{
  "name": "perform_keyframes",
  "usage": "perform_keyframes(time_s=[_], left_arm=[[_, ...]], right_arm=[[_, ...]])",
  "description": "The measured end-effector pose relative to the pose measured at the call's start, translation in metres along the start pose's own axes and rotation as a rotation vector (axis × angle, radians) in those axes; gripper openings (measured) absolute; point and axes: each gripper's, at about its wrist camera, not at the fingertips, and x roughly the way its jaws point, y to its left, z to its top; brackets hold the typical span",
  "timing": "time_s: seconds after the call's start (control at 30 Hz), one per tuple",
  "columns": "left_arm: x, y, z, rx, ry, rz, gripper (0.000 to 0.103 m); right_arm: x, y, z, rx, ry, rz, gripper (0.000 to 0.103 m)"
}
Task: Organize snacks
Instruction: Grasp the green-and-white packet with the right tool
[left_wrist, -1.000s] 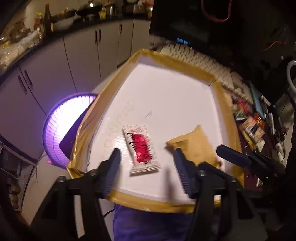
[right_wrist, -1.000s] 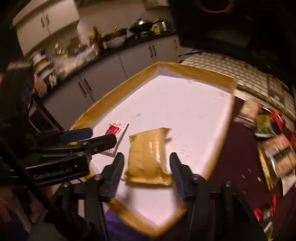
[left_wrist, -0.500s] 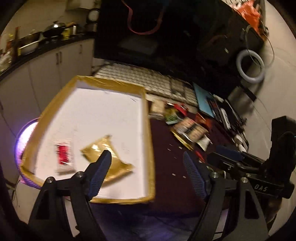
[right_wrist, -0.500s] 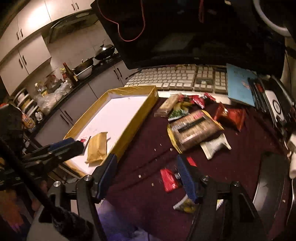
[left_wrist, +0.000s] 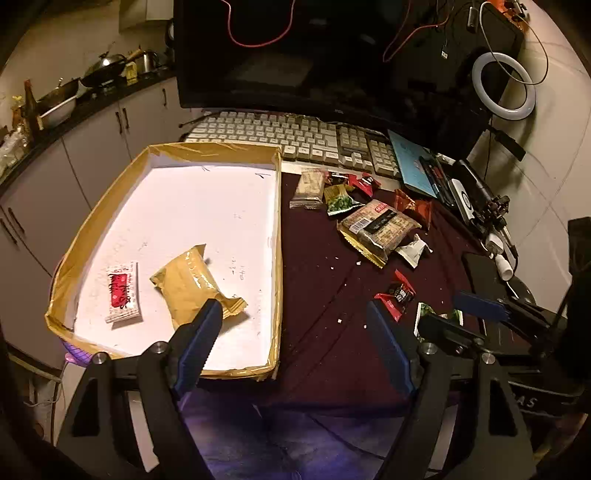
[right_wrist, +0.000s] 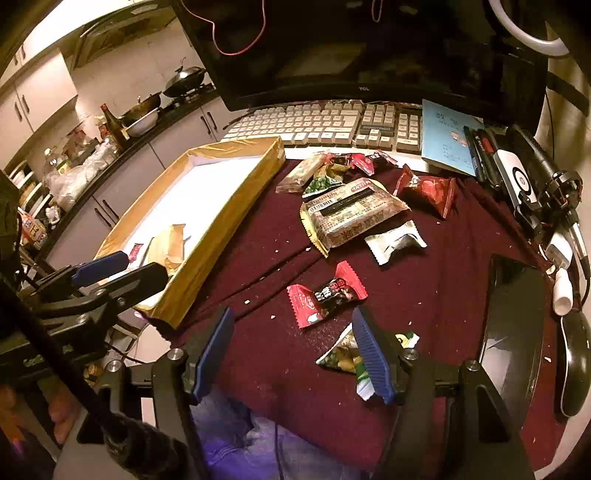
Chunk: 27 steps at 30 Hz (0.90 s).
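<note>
A tray (left_wrist: 277, 258) with a white floor and tan taped rim holds a gold snack packet (left_wrist: 188, 280) and a red-and-white sachet (left_wrist: 122, 293). Several loose snacks lie on the dark red cloth: a large brown bar pack (right_wrist: 351, 216), a red bag (right_wrist: 428, 188), a silver pouch (right_wrist: 395, 242), a red-and-black candy (right_wrist: 327, 295) and a green packet (right_wrist: 343, 356). My left gripper (left_wrist: 295, 323) is open and empty above the tray's near right edge. My right gripper (right_wrist: 291, 334) is open and empty, just short of the red-and-black candy.
A keyboard (left_wrist: 295, 136) and a dark monitor (left_wrist: 295, 55) stand behind the cloth. A blue booklet (right_wrist: 447, 136), pens, a phone (right_wrist: 513, 328) and a mouse (right_wrist: 574, 362) lie at the right. Kitchen cabinets (left_wrist: 74, 173) are at the left. Crumbs dot the cloth.
Both grippers have pulled back from the tray and swung right toward the cloth. The gold packet and sachet stay in the tray. Both grippers stay open.
</note>
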Motion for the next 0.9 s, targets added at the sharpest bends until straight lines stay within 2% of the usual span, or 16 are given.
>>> perform_keyframes(time_s=[0.2,0.47,0.9], left_arm=[[-0.003,-0.006,-0.001,0.024,-0.006,0.045,0.080],[0.000,-0.012,-0.006,0.039,0.004,0.096,0.080],[0.001,-0.015,-0.011,0.056,0.014,0.127,0.080]], right_arm=[[-0.004,-0.008,-0.008,0.026,-0.006,0.020,0.062],[-0.013,-0.005,-0.014,0.025,-0.014,0.018,0.061],[-0.017,-0.006,-0.019,0.025,-0.010,0.004,0.057]])
